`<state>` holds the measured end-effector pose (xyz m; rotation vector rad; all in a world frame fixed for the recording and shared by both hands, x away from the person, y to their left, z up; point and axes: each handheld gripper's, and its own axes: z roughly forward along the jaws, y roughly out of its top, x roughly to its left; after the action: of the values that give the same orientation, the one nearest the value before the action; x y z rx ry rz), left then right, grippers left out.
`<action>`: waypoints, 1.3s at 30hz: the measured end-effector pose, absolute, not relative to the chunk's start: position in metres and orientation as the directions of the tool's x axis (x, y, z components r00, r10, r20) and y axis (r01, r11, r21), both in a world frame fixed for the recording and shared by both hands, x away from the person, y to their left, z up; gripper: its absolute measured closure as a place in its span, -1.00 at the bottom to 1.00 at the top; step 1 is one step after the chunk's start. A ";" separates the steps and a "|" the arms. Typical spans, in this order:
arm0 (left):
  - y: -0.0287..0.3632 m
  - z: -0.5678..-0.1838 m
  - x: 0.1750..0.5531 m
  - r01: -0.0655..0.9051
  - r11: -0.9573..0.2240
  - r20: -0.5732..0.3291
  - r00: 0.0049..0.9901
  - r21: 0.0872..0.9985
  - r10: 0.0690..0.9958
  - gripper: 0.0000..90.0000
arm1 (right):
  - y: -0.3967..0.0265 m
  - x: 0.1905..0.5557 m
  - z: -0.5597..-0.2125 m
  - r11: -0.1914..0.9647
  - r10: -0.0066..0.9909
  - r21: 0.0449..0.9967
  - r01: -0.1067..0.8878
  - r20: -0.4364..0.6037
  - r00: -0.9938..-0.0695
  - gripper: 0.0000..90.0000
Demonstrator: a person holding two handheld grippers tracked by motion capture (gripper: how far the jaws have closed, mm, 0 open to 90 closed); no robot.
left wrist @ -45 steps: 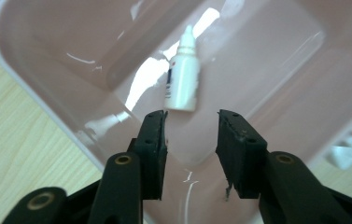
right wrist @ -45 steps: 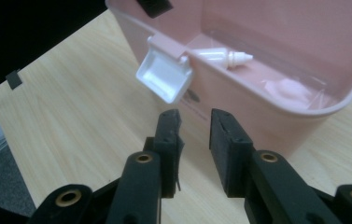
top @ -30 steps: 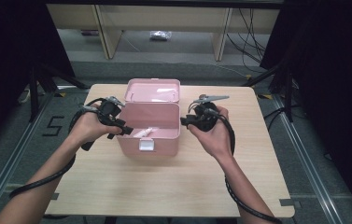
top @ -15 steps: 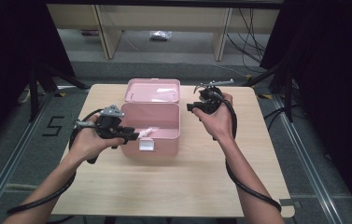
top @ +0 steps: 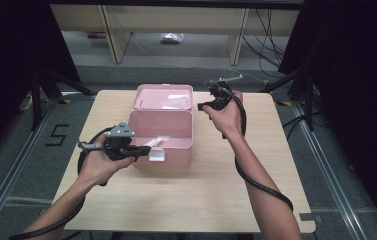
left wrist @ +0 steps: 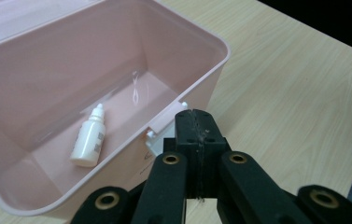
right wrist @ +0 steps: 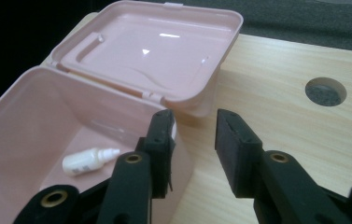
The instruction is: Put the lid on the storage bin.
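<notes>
From the high view, an open pink plastic box [top: 160, 131] sits on the far middle of the wooden table [top: 191, 195], its lid [top: 163, 96] thrown back flat on the far side. The left claw [top: 143, 148] is at the box's near left corner, held level and pointing right along the near wall, just by the white latch [top: 157, 156]. The right claw [top: 203, 106] is held off the box's far right corner, pointing left toward the hinge. A pale sliver lies on the box floor, too small here to name.

The left gripper view makes that sliver plain: a small white dropper bottle [left wrist: 88, 138] lying on its side on the floor of the box, cap toward the far wall. The left claw [left wrist: 196, 140] is clenched, its two black pads pressed flat together with nothing between them, having just closed. It hangs just outside the rim, above the latch [left wrist: 157, 139].

The right gripper view shows the box from the other side, with the inside of the lid [right wrist: 155, 51] and its moulded handle recess. The right claw [right wrist: 194, 135] stands released, a clear gap between the pads and nothing in it, over the right wall of the box. The dropper bottle [right wrist: 88, 161] lies below to its left. A round cable hole [right wrist: 325, 91] is cut in the table beyond.
</notes>
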<state>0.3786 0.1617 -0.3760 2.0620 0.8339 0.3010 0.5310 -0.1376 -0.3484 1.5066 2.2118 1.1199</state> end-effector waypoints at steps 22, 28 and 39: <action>0.141 -0.421 0.378 0.362 -0.420 -0.002 0.760 0.832 0.650 0.99 | -0.107 0.616 -0.375 0.106 0.924 0.626 0.773 0.225 -0.309 0.73; 0.140 -0.423 0.379 0.359 -0.417 -0.004 0.761 0.835 0.649 0.99 | -0.104 0.618 -0.381 0.101 0.928 0.615 0.782 0.225 -0.297 0.71; 0.139 -0.424 0.382 0.360 -0.457 0.023 0.765 0.814 0.643 0.98 | -0.102 0.623 -0.386 0.078 0.928 0.609 0.789 0.245 -0.281 0.72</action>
<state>0.3823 0.1388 -0.4241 2.0920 0.7485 0.4152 0.6233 -0.1024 -0.3863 1.7423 2.1447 0.9874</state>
